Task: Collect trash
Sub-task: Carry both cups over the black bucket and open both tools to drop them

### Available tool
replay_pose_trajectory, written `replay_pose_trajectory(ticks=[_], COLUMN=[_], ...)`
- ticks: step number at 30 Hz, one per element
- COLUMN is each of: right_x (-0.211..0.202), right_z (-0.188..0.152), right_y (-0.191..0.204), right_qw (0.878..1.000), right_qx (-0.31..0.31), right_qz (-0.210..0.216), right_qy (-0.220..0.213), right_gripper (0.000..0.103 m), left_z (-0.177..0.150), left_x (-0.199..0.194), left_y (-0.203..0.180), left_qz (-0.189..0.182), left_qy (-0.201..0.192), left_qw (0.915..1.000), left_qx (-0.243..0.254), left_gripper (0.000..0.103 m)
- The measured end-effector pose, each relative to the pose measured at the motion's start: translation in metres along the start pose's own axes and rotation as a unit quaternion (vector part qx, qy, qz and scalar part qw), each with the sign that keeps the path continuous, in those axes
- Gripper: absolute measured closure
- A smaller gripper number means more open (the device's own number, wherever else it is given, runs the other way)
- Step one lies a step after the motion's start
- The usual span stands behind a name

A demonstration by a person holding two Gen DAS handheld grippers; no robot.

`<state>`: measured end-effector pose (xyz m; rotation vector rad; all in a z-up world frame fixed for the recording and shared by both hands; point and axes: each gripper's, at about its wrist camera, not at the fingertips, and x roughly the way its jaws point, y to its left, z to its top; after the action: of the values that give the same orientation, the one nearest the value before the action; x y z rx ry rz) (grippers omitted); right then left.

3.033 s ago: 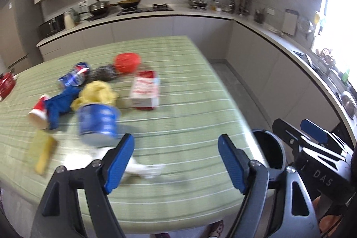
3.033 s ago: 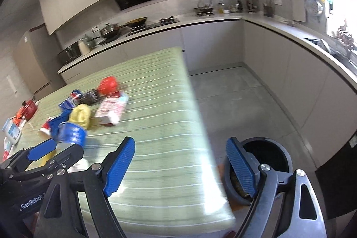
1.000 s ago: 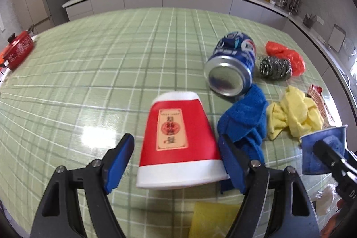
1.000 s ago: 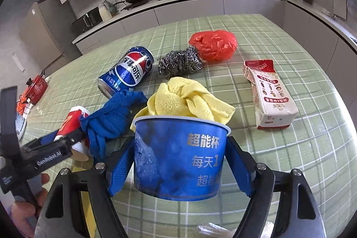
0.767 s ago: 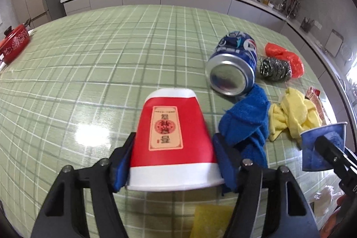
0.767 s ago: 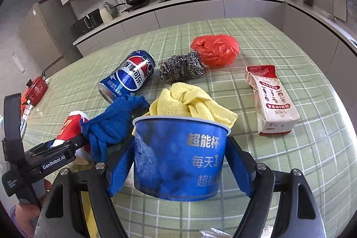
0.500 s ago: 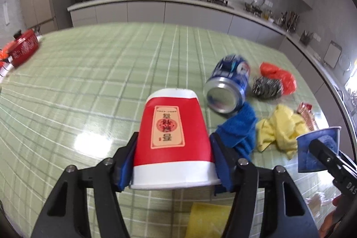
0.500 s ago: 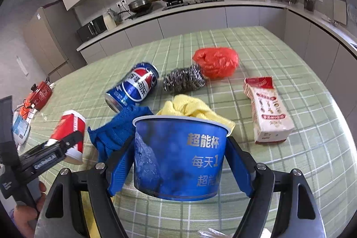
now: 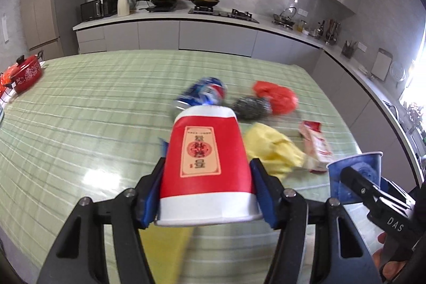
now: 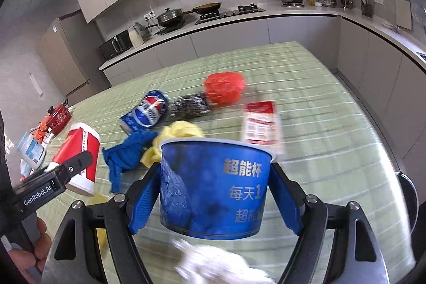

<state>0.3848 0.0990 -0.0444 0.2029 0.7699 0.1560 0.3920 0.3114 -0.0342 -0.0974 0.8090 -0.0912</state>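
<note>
My left gripper (image 9: 207, 193) is shut on a red paper cup (image 9: 206, 164) and holds it off the green table (image 9: 93, 108); the cup also shows in the right wrist view (image 10: 80, 156). My right gripper (image 10: 215, 193) is shut on a blue paper cup (image 10: 213, 182), lifted above the table; it shows at the right of the left wrist view (image 9: 354, 175). On the table lie a Pepsi can (image 10: 149, 111), a blue cloth (image 10: 127, 151), a yellow cloth (image 10: 181, 132), a steel scourer (image 10: 190, 105), a red plastic bag (image 10: 223, 87) and a snack packet (image 10: 262, 124).
A white crumpled tissue (image 10: 213, 265) lies near the table's front edge. A yellow sponge (image 9: 165, 252) lies under my left gripper. A black bin (image 10: 408, 198) stands on the floor past the table's right edge. A red pot (image 9: 25, 71) sits at the far left.
Both grippers have risen and drawn back from the table, each with its cup. The trash on the table now lies farther away and lower in both views.
</note>
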Motion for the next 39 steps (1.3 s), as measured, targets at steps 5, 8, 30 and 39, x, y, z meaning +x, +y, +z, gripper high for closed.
replay_pose_trajectory(ticks=[5, 8, 30, 39], right_x=[-0.031, -0.044, -0.091, -0.123], right_z=[-0.003, -0.003, -0.024, -0.027], right_y=[-0.059, -0.086, -0.2, -0.297], right_qw=[1.0, 1.0, 0.994, 0.994], right_qx=[0.004, 0.006, 0.075, 0.074], right_qz=[-0.007, -0.01, -0.073, -0.085], right_qy=[-0.005, -0.006, -0.015, -0.011], right_gripper=[0.023, 0.023, 0.023, 0.023], left_z=[-0.014, -0.022, -0.053, -0.073], left_x=[-0.008, -0.01, 0.002, 0.003], left_y=[-0.055, -0.083, -0.196, -0.284], left_qz=[-0.006, -0.017, -0.082, -0.079], left_qy=[-0.004, -0.004, 0.019, 0.019], left_qw=[1.0, 0.9998, 0.9948, 0.9957], left_qx=[-0.001, -0.004, 0.058, 0.044], left_gripper=[0.04, 0.04, 0.04, 0.04])
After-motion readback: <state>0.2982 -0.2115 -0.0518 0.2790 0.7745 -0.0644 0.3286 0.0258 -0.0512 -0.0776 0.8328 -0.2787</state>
